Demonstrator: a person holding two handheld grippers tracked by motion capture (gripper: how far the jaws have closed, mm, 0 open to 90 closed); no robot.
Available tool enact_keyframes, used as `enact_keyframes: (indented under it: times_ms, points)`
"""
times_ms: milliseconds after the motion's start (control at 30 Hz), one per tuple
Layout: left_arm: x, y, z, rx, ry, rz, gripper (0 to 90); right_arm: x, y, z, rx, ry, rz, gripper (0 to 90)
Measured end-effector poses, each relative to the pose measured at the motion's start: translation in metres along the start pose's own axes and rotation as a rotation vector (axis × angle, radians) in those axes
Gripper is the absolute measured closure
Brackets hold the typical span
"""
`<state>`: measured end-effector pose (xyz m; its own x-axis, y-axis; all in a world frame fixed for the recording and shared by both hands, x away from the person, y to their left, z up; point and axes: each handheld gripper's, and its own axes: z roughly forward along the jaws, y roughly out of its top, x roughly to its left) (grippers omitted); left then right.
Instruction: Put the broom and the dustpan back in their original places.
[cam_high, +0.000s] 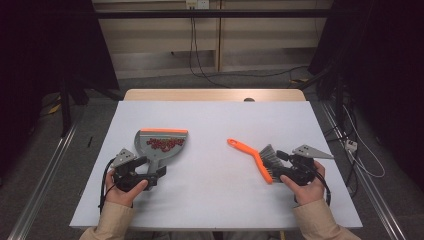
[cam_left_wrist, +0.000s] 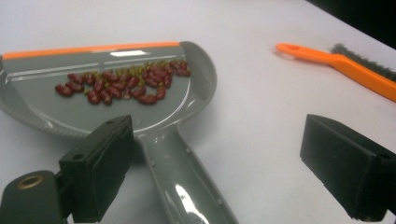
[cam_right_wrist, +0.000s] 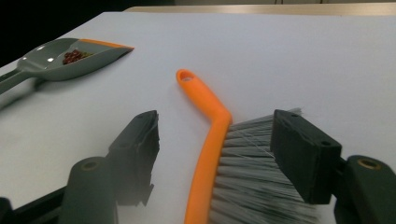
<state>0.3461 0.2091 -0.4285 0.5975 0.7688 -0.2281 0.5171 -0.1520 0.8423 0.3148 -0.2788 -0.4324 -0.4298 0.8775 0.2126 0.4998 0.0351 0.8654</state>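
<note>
Two forearms (cam_high: 115, 220) overhead (beans (cam_left_wrist: 123, 84) clearer up close).

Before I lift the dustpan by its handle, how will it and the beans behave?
The dustpan looks like thin moulded plastic, so probably light and fairly stiff. The red beans lie loose near the orange lip, so they would likely roll out if the front tips down. The glossy handle may be slippery between the jaws.
</note>
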Motion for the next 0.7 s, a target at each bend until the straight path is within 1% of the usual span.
enact_keyframes:
  times_ms: [33, 200, 267, 367, 400, 500, 533, 567, 700]
  points:
    - [0.0, 0.0, -0.001, -0.008, -0.003, 0.005, 10.3, 0.0, -0.001, -0.002, 0.0, 0.004, -0.004, 30.8]
    - [0.001, -0.002, -0.005, -0.011, -0.024, 0.032, 9.8, -0.001, -0.008, -0.012, -0.006, 0.01, -0.022, 27.7]
    - [0.002, -0.004, -0.007, -0.003, -0.029, 0.042, 9.7, -0.002, -0.01, -0.015, -0.001, 0.014, -0.016, 27.7]
    - [0.004, -0.008, -0.01, -0.001, -0.037, 0.043, 9.6, -0.002, -0.015, -0.019, 0.005, 0.01, -0.027, 27.6]
    - [0.005, -0.008, -0.01, 0.002, -0.039, 0.05, 9.6, -0.002, -0.016, -0.019, 0.009, 0.01, -0.029, 27.4]
    - [0.005, -0.01, -0.011, -0.007, -0.049, 0.05, 8.6, -0.004, -0.02, -0.021, 0.02, 0.001, -0.035, 27.1]
    - [0.005, -0.01, -0.011, -0.007, -0.047, 0.063, 8.5, -0.004, -0.021, -0.022, 0.023, 0.001, -0.037, 27.1]
    - [0.004, -0.009, -0.011, -0.009, -0.047, 0.065, 8.5, -0.004, -0.021, -0.023, 0.023, -0.002, -0.035, 27.0]
    - [0.005, -0.008, -0.011, -0.026, -0.053, 0.062, 8.4, -0.004, -0.022, -0.024, 0.019, 0.0, -0.039, 27.0]
